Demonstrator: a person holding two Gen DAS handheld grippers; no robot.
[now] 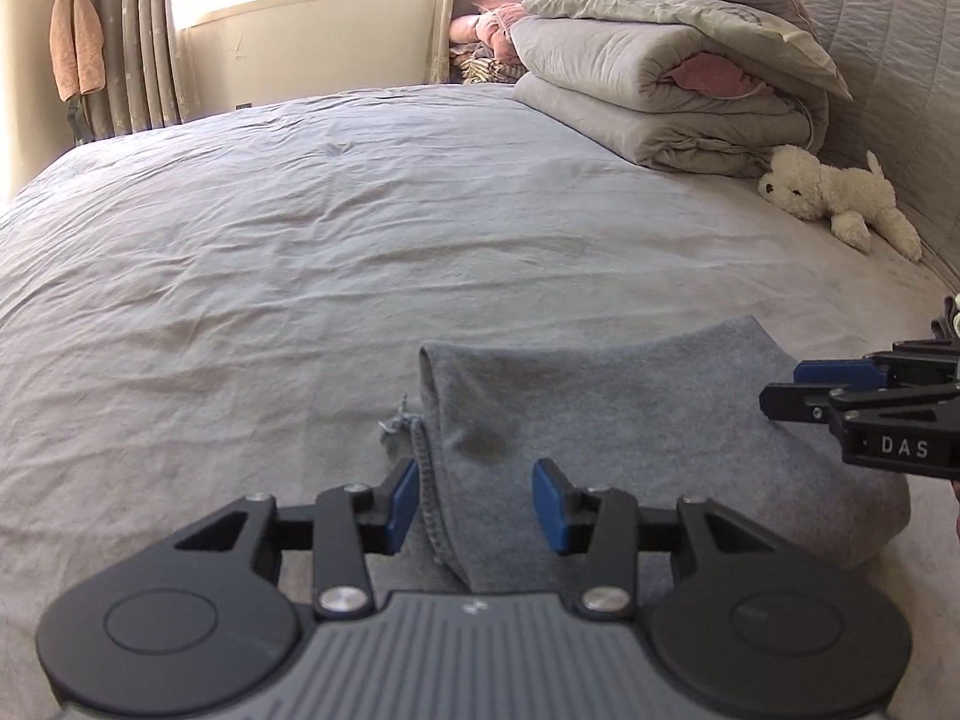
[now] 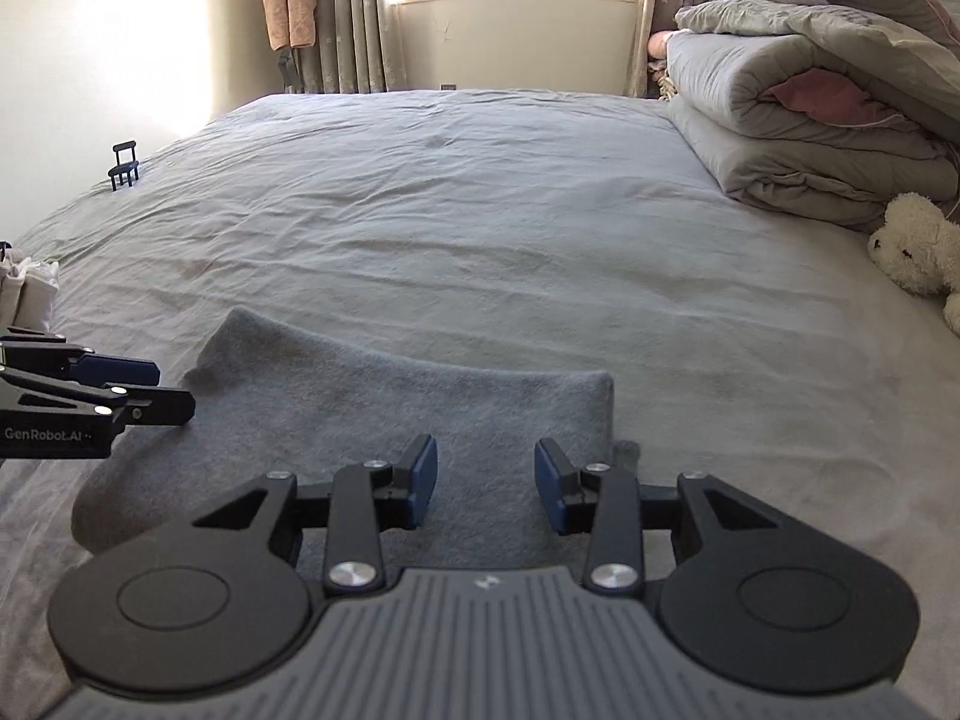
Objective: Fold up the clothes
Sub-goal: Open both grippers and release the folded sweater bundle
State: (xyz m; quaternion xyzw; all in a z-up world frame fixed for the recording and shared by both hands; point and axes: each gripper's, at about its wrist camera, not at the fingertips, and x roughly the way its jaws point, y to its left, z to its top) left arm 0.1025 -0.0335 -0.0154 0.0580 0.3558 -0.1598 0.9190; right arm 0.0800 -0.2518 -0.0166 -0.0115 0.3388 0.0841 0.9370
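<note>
While the grey garment (image 1: 600, 420) lies folded on the bed (image 1: 300, 240) | left gripper (image 1: 475, 507): jaws partly parted, nothing held, hem edge between them | right gripper (image 2: 485, 486): jaws likewise parted, empty, over the fold's right end, seemingly released for flattening.

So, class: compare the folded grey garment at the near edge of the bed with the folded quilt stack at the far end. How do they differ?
The grey garment is one small, low, flat piece; the quilt stack is tall, bulky and layered. The grey garment is plain grey, while the quilt stack shows pink inside its folds. The grey garment lies by both tools; the quilt stack sits far off, beside a white plush toy. Both are folded and rest on the bed.
</note>
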